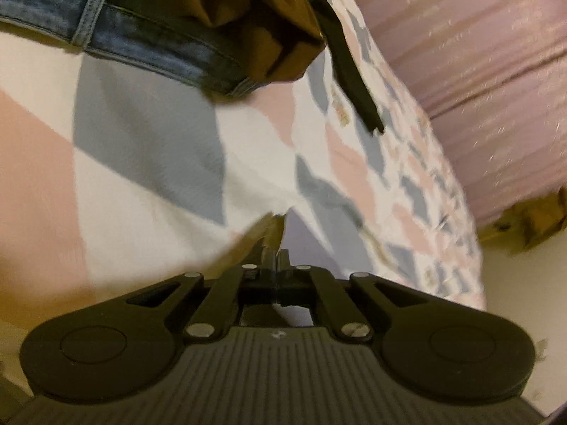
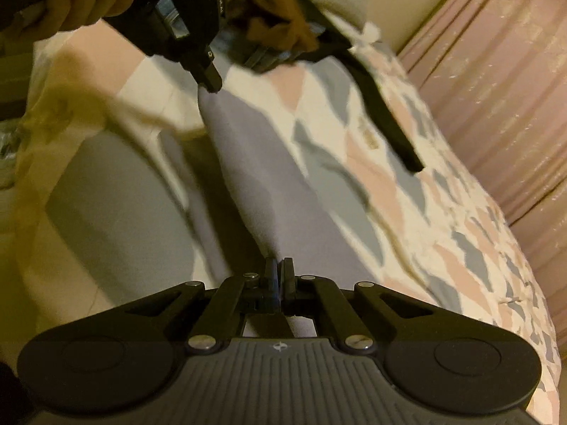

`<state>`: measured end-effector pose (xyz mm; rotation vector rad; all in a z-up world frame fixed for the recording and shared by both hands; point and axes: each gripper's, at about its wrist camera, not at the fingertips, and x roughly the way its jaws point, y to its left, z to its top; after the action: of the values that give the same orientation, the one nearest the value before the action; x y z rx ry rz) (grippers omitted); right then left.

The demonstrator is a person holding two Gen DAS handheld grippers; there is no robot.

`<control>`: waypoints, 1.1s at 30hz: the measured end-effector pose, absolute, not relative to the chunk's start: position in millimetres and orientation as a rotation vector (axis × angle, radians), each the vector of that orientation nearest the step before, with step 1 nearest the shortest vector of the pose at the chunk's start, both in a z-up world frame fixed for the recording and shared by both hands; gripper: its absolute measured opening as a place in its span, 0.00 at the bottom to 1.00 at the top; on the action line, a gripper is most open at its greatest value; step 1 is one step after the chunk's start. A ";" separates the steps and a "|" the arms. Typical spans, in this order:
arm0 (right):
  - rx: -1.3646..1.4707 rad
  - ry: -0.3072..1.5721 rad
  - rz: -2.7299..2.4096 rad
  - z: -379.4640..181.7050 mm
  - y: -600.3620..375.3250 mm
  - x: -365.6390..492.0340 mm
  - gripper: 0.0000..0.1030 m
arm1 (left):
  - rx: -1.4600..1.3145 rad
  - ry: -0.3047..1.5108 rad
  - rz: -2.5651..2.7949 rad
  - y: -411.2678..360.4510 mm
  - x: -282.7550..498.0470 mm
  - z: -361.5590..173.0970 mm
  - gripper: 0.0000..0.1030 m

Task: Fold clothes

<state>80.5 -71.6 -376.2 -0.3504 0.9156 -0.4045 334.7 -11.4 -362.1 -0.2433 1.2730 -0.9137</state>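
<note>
The lavender garment (image 2: pixel 255 177), a smooth matte cloth, hung taut as a long band between both tools above the bed. In the right wrist view its far end sat pinched in the left gripper (image 2: pixel 212 83) at upper left, a hand (image 2: pixel 85 0) wrapped round that tool's black handle; a cream, softer-looking edge (image 2: pixel 141 113) trailed off to the left, blurred. The band ran down to the near centre, where the right gripper (image 2: pixel 280 265) had its fingers pressed together on the cloth.

Left wrist view, l to r: blue denim jeans (image 1: pixel 124 32) w/ stitched waistband and belt loop lay far left on the bedsheet (image 1: pixel 141 134), a flat cotton-like print of pink, grey and white diamonds. A brown crumpled garment (image 1: pixel 248 17) sat on the jeans, touching. A black strap (image 1: pixel 351 71) angled across the sheet just right of it. Near centre, the left gripper (image 1: pixel 274 251) was clamped on a fold of lavender and cream cloth (image 1: pixel 280 228). Far right, a pink striped curtain (image 1: pixel 478 71) w/ a shiny ribbed weave.
</note>
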 end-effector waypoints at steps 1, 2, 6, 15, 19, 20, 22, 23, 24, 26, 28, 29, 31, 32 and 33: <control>-0.352 0.938 -0.386 -382.9 -70.0 80.8 0.00 | -0.226 1.287 -0.896 -10.5 333.5 -369.1 0.00; -0.361 0.947 -0.375 -388.4 -67.8 80.7 0.00 | -0.210 1.295 -0.880 -10.1 332.4 -375.8 0.00; -0.362 0.928 -0.363 -392.6 -60.5 78.4 0.00 | -0.160 1.257 -0.864 -6.6 328.6 -379.9 0.00; -0.306 0.972 -0.328 -397.0 -61.3 73.8 0.06 | 0.096 1.096 -0.931 -13.9 301.8 -363.8 0.00; -0.256 0.938 -0.342 -388.1 -64.1 71.2 0.39 | 0.222 1.042 -0.852 -16.1 296.1 -368.6 0.00; -0.219 0.903 -0.357 -379.3 -65.4 64.2 0.42 | 0.241 1.015 -0.830 -15.8 295.4 -364.4 0.00; -0.155 0.852 -0.399 -365.0 -68.7 49.9 0.38 | 0.270 0.964 -0.801 -15.9 292.9 -351.1 0.00; -0.125 0.846 -0.445 -361.1 -74.2 41.0 0.35 | 0.270 0.939 -0.817 -16.9 290.2 -342.3 0.00; -0.092 0.840 -0.496 -357.2 -80.6 31.4 0.31 | 0.285 0.910 -0.858 -21.5 283.8 -334.1 0.00; 0.009 0.859 -0.624 -355.9 -104.0 14.2 0.30 | 0.343 0.845 -0.970 -37.4 265.8 -321.0 0.00; 0.119 0.878 -0.742 -358.2 -128.5 -2.3 0.30 | 0.403 0.816 -1.084 -57.3 246.4 -320.0 0.02; 0.181 0.885 -0.800 -360.5 -140.2 -12.9 0.30 | 0.431 0.816 -1.136 -69.2 236.4 -324.8 0.04; 0.312 0.885 -0.896 -363.3 -161.1 -35.3 0.29 | 0.476 0.837 -1.197 -89.2 221.0 -335.8 0.04; 0.345 0.871 -0.906 -360.9 -164.4 -44.8 0.29 | 0.495 0.844 -1.212 -94.8 214.9 -338.2 0.03; 0.369 0.856 -0.912 -357.9 -166.3 -53.6 0.29 | 0.509 0.836 -1.245 -96.3 208.1 -336.4 0.02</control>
<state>-53.6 -166.3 -357.9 0.3692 0.8556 -0.9116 208.1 -96.3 -336.4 0.5086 0.8355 -1.2455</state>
